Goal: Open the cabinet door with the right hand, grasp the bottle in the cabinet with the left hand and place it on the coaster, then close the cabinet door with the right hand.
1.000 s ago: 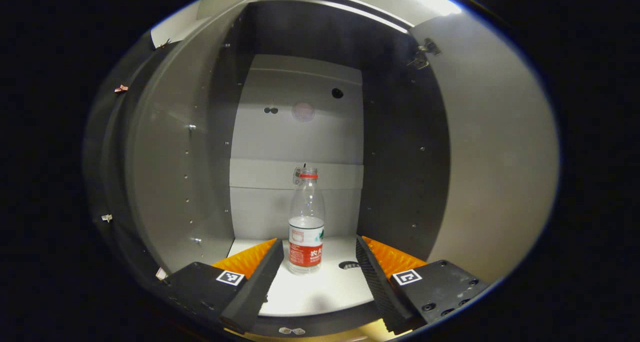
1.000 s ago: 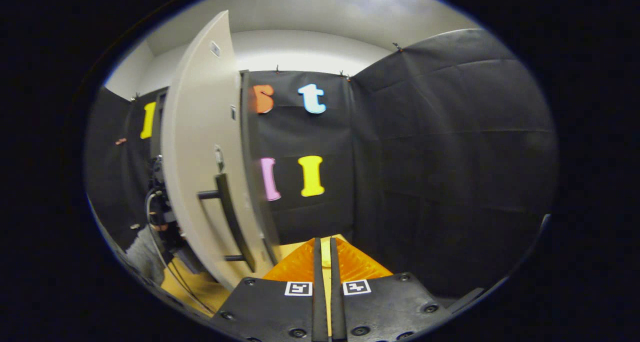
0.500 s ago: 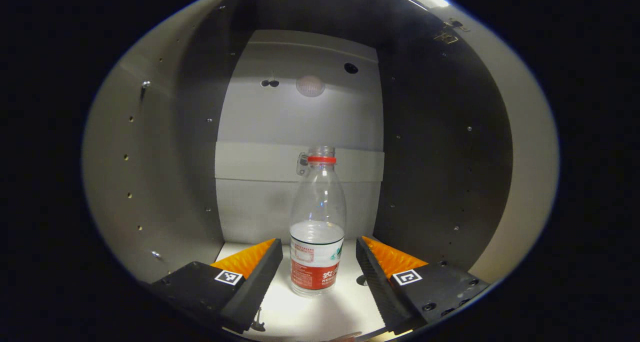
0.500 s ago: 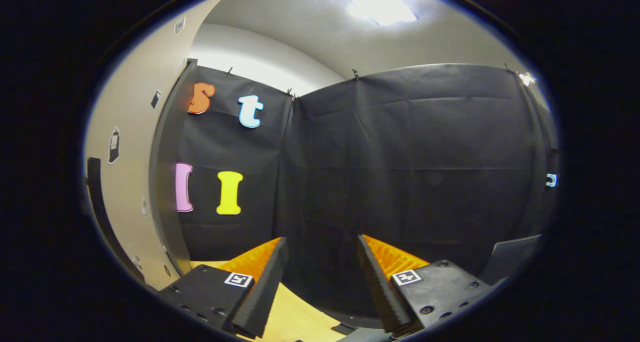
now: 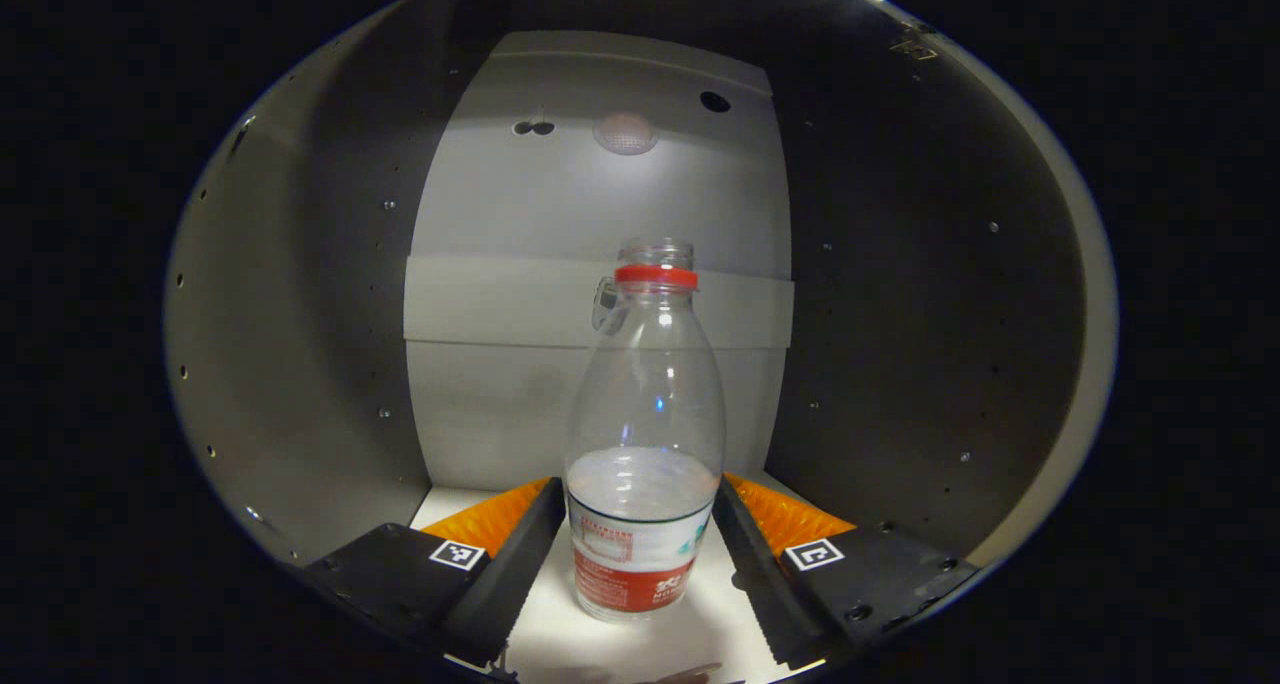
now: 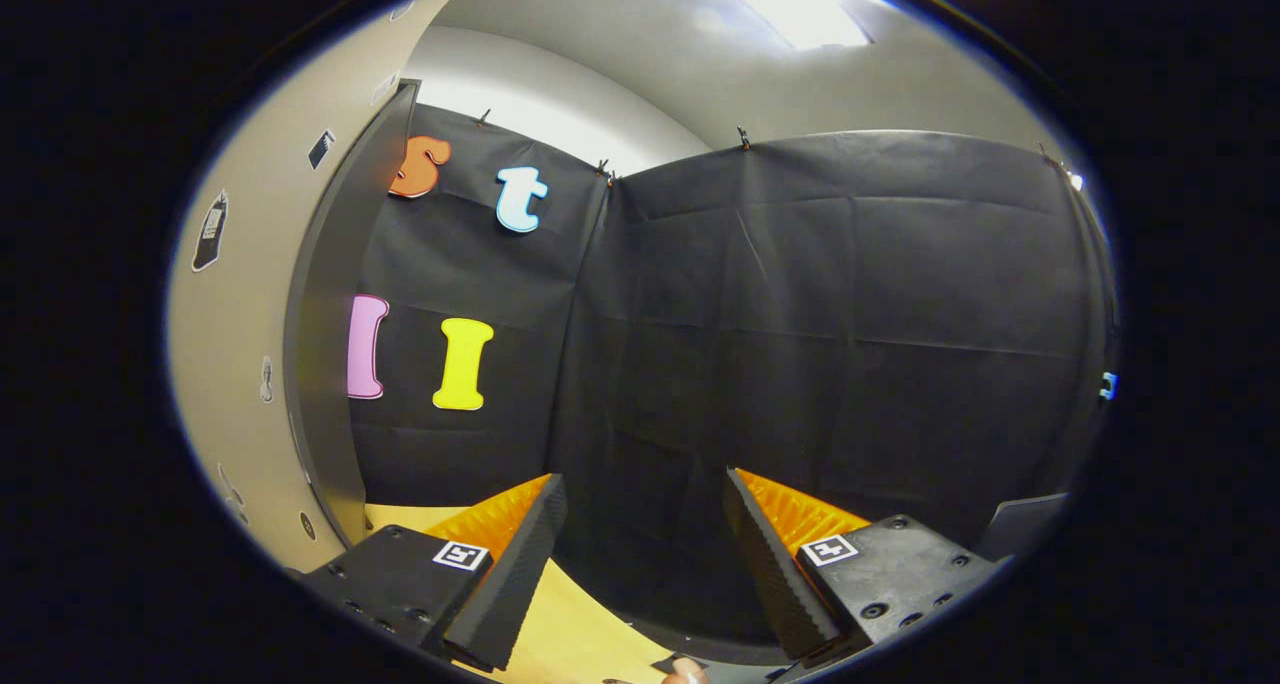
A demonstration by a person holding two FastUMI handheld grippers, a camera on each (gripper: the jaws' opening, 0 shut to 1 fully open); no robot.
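A clear plastic bottle point(image 5: 643, 434) with a red neck ring, no cap and a red-and-white label stands upright on the pale cabinet floor point(image 5: 560, 634). It holds some water. My left gripper point(image 5: 638, 524) is open inside the cabinet, one finger on each side of the bottle's lower body, with small gaps showing. In the right gripper view, my right gripper point(image 6: 640, 534) is open with nothing between its fingers. The open cabinet door point(image 6: 240, 344) stands at that view's left edge.
The cabinet's grey side walls point(image 5: 300, 344) with rows of small holes close in on both sides of the bottle, and its back panel point(image 5: 590, 314) lies behind. A yellow table top point(image 6: 570, 634) lies under the right gripper, with the black cloth wall point(image 6: 820, 364) ahead.
My left gripper has moved deeper into the cabinet until the bottle stands between its fingers. My right gripper went from shut to open and swung right, off the door's handle.
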